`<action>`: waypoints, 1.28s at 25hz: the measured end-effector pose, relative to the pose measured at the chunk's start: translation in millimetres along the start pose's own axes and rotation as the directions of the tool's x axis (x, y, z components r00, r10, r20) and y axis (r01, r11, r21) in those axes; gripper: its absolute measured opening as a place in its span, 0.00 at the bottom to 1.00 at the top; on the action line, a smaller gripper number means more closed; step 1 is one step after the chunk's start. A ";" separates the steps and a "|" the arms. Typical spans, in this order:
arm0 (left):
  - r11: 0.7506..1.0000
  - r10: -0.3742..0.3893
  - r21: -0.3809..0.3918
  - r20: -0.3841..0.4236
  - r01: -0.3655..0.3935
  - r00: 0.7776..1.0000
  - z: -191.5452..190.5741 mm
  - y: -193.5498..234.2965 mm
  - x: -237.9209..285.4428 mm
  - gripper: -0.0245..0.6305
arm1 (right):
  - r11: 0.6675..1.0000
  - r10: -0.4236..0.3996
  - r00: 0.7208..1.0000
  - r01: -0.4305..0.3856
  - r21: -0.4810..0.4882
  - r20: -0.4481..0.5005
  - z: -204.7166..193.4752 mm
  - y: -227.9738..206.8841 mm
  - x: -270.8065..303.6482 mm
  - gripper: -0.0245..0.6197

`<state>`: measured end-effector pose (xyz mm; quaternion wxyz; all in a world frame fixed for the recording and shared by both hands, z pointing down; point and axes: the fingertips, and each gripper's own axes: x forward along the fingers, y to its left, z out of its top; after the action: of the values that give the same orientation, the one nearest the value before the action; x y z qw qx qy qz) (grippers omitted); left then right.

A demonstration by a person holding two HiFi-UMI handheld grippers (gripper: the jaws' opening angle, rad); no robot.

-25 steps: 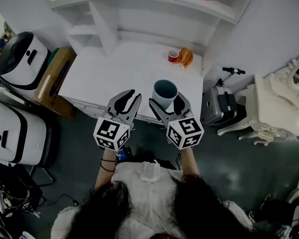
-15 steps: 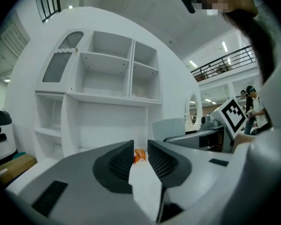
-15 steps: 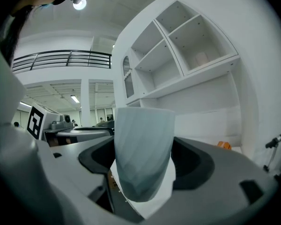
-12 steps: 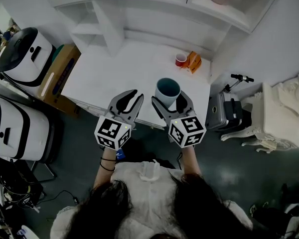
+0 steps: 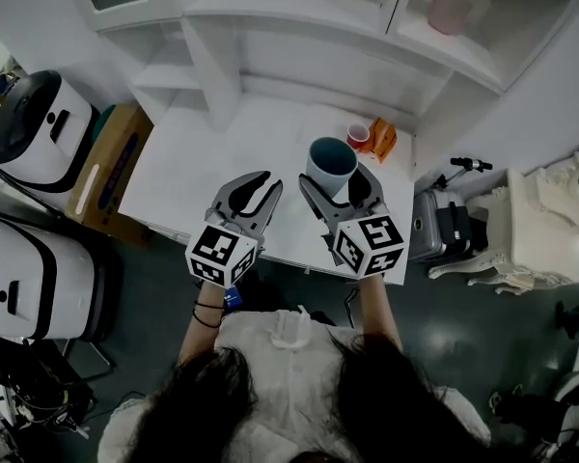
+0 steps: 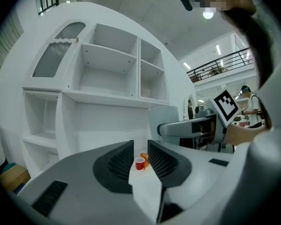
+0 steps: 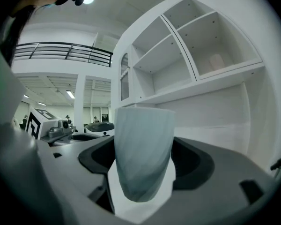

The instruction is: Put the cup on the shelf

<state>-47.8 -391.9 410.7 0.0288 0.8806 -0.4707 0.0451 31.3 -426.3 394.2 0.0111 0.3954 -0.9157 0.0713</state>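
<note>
A pale blue ribbed cup (image 5: 330, 167) with a dark teal inside is held upright above the white table (image 5: 212, 152); my right gripper (image 5: 336, 179) is shut on its sides. In the right gripper view the cup (image 7: 143, 149) fills the gap between the jaws, with the white shelf unit (image 7: 210, 71) behind and above it. My left gripper (image 5: 261, 189) hovers over the table's front edge, left of the cup. Its jaws stand a narrow gap apart and hold nothing (image 6: 140, 159). The shelf unit (image 5: 299, 8) rises at the back of the table.
A small red cup (image 5: 358, 137) and an orange object (image 5: 382, 138) sit at the table's back right corner. A pink cup (image 5: 448, 10) stands in an upper right shelf compartment. White appliances (image 5: 34, 123) and a cardboard box (image 5: 106, 162) stand to the left, a scooter (image 5: 434, 220) to the right.
Both grippers have moved forward over the table toward the shelf, the right one carrying the cup further in. The head view has tilted up, showing more of the shelves.
</note>
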 end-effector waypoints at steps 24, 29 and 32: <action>0.969 -0.243 0.059 0.006 0.242 0.970 25.1 99.8 37.1 0.17 | 0.953 -0.137 0.951 0.203 -0.223 0.276 235.4 -39.7 114.6 0.57; 0.960 -0.276 0.059 0.033 0.274 0.961 35.7 108.2 43.0 0.17 | 0.954 -0.190 0.935 0.249 -0.169 0.300 278.7 -71.0 140.2 0.57; 0.957 -0.287 0.059 0.037 0.285 0.957 38.1 111.9 44.3 0.17 | 0.951 -0.233 0.929 0.280 -0.133 0.289 296.1 -92.5 160.0 0.57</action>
<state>-114.4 -494.1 378.5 0.0012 0.9407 -0.3375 0.0332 -0.7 -645.8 124.7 -0.0704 0.5157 -0.8514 -0.0645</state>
